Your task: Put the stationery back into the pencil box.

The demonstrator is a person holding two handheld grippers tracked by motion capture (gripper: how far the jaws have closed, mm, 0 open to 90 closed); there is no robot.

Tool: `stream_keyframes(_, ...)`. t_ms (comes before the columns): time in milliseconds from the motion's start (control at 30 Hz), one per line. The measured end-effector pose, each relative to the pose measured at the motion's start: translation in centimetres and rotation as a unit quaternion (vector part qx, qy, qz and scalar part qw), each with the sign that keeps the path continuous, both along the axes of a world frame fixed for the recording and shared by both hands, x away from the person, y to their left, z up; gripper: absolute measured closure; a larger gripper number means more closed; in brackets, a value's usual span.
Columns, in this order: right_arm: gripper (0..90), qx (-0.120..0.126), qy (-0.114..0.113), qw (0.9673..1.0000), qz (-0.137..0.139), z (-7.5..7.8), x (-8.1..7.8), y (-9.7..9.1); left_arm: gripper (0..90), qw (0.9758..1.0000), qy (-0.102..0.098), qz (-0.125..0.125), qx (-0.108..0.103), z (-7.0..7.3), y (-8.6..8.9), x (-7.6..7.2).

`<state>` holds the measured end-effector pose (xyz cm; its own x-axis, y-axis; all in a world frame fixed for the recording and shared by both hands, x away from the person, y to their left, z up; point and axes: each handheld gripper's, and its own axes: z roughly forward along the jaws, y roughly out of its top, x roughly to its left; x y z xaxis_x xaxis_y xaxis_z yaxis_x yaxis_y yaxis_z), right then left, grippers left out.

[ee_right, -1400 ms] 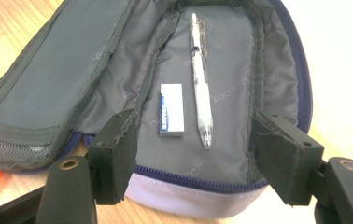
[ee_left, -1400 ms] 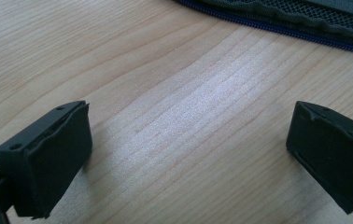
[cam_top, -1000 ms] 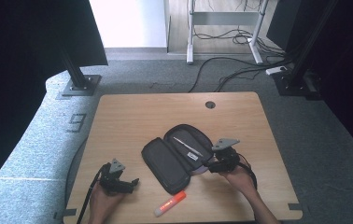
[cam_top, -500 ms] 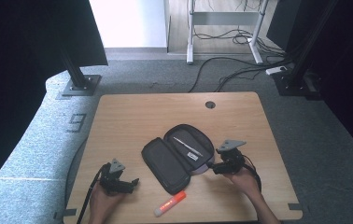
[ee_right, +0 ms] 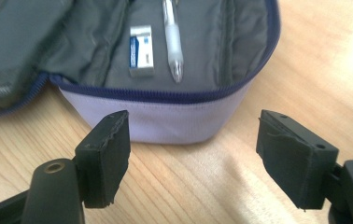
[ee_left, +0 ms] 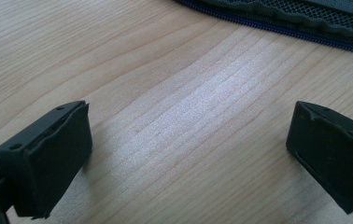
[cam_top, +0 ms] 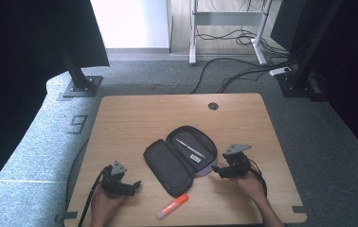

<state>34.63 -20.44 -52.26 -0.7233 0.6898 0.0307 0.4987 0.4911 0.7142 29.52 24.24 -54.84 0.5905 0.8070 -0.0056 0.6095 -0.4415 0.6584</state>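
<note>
Broadly, the wooden table (cam_top: 134, 118) carries everything, with a round cable hole (cam_top: 213, 106) near its far edge. At its middle lies the open pencil case (cam_top: 179, 158), unzipped and folded flat into two halves. Its long axis runs diagonally in the high view, from the near left toward the far right; the lid half lies nearer the person's left, the deeper half toward the right. From the right gripper view the case's pale lilac end wall (ee_right: 165, 123) faces the camera, edged by a blue zip.

Next in size, the right gripper (cam_top: 218, 169) sits just beside that near-right end of the case, its jaws spread wide with only bare tabletop between them, and apart from the fabric. The left gripper (cam_top: 134, 184) rests near the table's front left, jaws likewise spread and gripping nothing, the case's zip edge (ee_left: 277, 28) a little beyond it.

Smaller things: an orange glue stick (cam_top: 172, 206) lies in front of the case, slanting like it. Inside the deeper half lie a white pen (ee_right: 172, 37), tip toward the right gripper, and beside it a small eraser (ee_right: 141, 51).
</note>
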Motion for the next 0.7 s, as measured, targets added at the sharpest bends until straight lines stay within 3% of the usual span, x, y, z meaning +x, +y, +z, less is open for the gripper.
stream_keyframes(133,27.5,-0.001,0.022,0.9998,0.003,-1.9,-0.1,0.1,0.1,1.0,0.0,0.0,0.0,0.0,0.0,0.0)
stream_keyframes(200,26.9,0.009,0.001,0.9999,0.006,-2.6,-0.5,0.3,0.2,1.0,0.0,0.0,0.0,0.0,0.0,0.0)
stream_keyframes(300,30.3,0.016,0.011,0.9997,0.012,-2.4,-0.6,0.3,0.3,1.0,0.0,0.0,0.0,0.0,0.0,0.0)
stream_keyframes(467,29.0,0.022,0.006,0.9997,0.006,-2.0,-0.6,0.3,0.4,1.0,0.0,-0.001,0.0,0.0,0.0,0.0)
stream_keyframes(700,26.3,0.005,-0.001,1.0,-0.001,-2.6,-1.1,0.0,0.6,1.0,0.002,-0.004,0.002,0.1,0.0,-0.1)
